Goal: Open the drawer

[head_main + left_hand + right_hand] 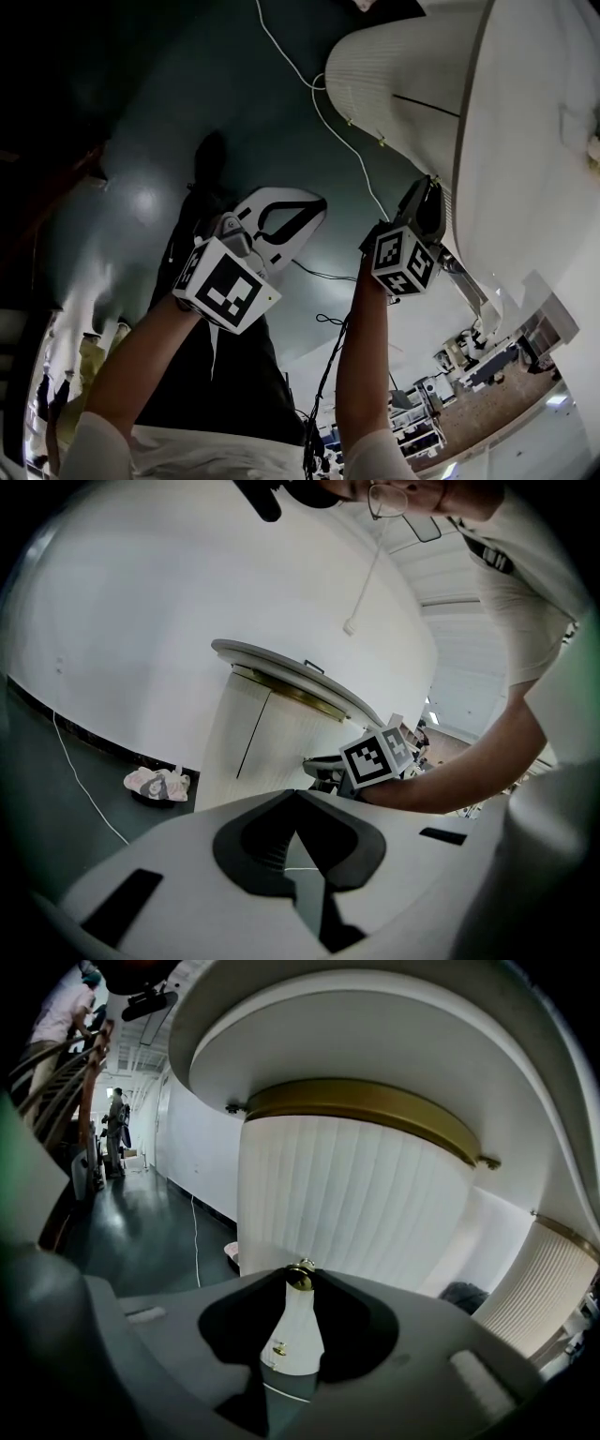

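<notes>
Frame centre: right gripper (300, 1282) jaws pinched the small round brass knob (301, 1273) on the white ribbed curved drawer front (356, 1204). Lower centre: left gripper (296, 794) jaws pressed together, empty.

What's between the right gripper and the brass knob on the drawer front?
Nothing visible. The right gripper already has its jaws pinched on the brass knob of the fluted white front. The left gripper is shut, empty and off to the side, apparently clear of the pull.

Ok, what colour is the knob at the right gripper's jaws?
Shiny brass-gold knob on the white ribbed front; shows best in the right gripper view.
</notes>
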The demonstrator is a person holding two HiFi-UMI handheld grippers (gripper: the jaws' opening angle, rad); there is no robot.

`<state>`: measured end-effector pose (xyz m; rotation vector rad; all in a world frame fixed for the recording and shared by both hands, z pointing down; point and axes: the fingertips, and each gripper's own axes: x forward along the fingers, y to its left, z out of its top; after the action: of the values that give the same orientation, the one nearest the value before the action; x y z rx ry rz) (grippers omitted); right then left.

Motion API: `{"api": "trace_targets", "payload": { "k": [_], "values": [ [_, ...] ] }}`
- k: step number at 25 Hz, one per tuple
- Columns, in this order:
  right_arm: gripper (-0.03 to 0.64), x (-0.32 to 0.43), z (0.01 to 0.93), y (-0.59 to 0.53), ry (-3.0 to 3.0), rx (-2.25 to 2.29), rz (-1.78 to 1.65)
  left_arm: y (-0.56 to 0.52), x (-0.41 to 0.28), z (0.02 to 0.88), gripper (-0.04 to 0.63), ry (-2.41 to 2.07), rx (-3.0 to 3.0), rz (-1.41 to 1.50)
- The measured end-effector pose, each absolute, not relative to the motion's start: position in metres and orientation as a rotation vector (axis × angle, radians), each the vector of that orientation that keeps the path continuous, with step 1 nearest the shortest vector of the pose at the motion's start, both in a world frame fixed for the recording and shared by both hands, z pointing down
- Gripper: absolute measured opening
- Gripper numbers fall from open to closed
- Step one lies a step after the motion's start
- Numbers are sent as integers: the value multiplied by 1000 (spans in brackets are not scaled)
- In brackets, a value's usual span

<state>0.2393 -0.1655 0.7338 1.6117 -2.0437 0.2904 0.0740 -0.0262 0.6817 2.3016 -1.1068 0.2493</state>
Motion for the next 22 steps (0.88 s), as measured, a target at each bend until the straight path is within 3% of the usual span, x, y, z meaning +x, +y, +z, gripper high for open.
{"api": "trace_targets", "payload": {
  "k": [22],
  "values": [
    [101,237,733,-163,-2037,1592,274,-23,76,685,8,-1068,2305,238]
  ]
}}
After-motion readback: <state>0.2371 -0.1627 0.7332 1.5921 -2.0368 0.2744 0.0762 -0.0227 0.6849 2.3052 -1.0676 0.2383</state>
